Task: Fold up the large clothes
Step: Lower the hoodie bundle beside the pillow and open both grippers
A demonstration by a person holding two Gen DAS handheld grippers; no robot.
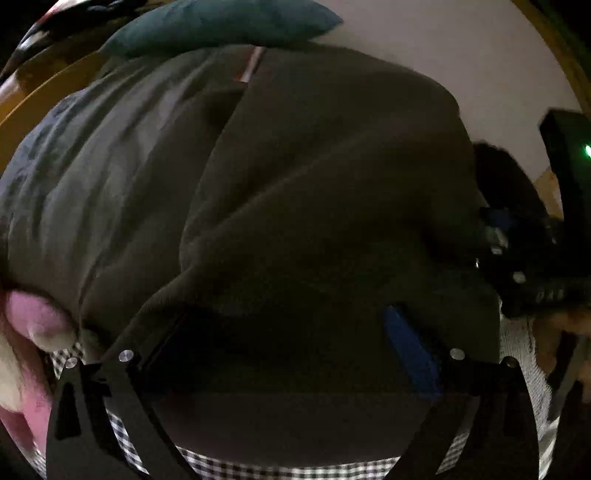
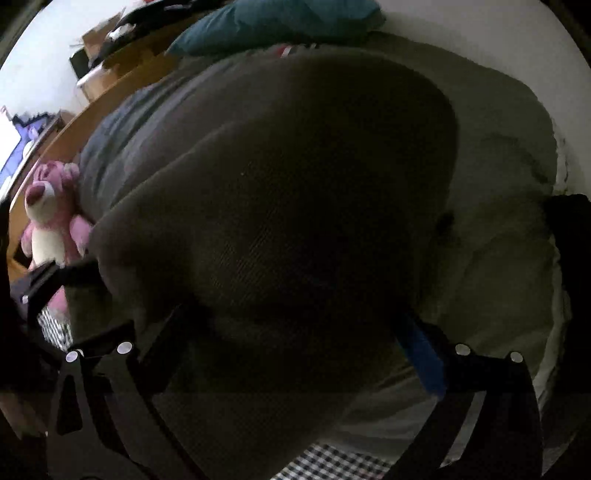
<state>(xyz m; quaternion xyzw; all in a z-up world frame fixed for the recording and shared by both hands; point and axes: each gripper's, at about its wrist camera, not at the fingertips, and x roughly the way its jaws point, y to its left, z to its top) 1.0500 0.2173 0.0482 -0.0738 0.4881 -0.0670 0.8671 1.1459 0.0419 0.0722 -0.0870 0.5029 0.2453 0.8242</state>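
A large dark olive-brown garment point(image 1: 314, 177) lies on a checkered bed sheet point(image 1: 258, 470) and fills both views. It also shows in the right wrist view point(image 2: 280, 192), with a lighter layer point(image 2: 498, 229) spread to the right. My left gripper point(image 1: 288, 332) sits under a raised fold of the cloth, and its fingertips are hidden by fabric. My right gripper point(image 2: 291, 332) is likewise buried under a draped fold. A blue finger pad point(image 1: 406, 350) shows at the right of the left gripper, and a blue finger pad point(image 2: 421, 354) at the right of the right gripper. The other gripper's black body point(image 1: 524, 266) shows at the right.
A teal pillow point(image 1: 221, 26) lies at the head of the bed, also in the right wrist view point(image 2: 273, 26). A pink plush bear point(image 2: 51, 218) sits at the left by the wooden bed frame point(image 2: 74, 125). A white wall point(image 1: 461, 55) is behind.
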